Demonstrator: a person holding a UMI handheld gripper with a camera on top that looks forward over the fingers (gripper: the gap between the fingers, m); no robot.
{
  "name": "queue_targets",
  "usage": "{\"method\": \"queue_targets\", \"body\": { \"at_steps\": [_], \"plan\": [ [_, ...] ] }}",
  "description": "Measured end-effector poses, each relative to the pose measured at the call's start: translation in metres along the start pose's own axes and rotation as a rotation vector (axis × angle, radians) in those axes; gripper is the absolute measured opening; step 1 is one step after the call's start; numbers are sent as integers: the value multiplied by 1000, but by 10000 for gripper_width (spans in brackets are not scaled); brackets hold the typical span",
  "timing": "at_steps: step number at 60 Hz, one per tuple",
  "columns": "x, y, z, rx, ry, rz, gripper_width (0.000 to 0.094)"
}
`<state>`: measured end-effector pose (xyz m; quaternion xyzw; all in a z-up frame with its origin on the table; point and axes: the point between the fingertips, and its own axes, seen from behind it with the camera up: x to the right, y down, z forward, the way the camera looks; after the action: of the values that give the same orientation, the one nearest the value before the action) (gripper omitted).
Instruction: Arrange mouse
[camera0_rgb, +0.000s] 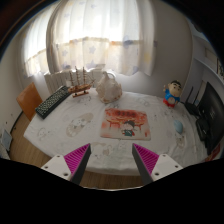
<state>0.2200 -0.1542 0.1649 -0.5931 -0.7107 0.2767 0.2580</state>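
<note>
White table (70, 125) beyond open, empty jaws.

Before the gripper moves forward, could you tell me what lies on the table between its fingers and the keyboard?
In the gripper view, only bare tablecloth lies between the open gripper and the keyboard; the picture mat sits off to the side.

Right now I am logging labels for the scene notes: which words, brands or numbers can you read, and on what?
None can be read.
Red and orange mat: its print is too blurred to tell any lettering.
Keyboard: key legends too small.
The tool is open and bears no text.
</note>
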Motion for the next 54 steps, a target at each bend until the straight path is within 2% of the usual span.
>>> {"method": "queue_targets", "body": {
  "at_steps": [37,54],
  "plan": [
    [218,33,17,7,200,145,858],
    [308,48,35,19,208,177,859]
  ]
}}
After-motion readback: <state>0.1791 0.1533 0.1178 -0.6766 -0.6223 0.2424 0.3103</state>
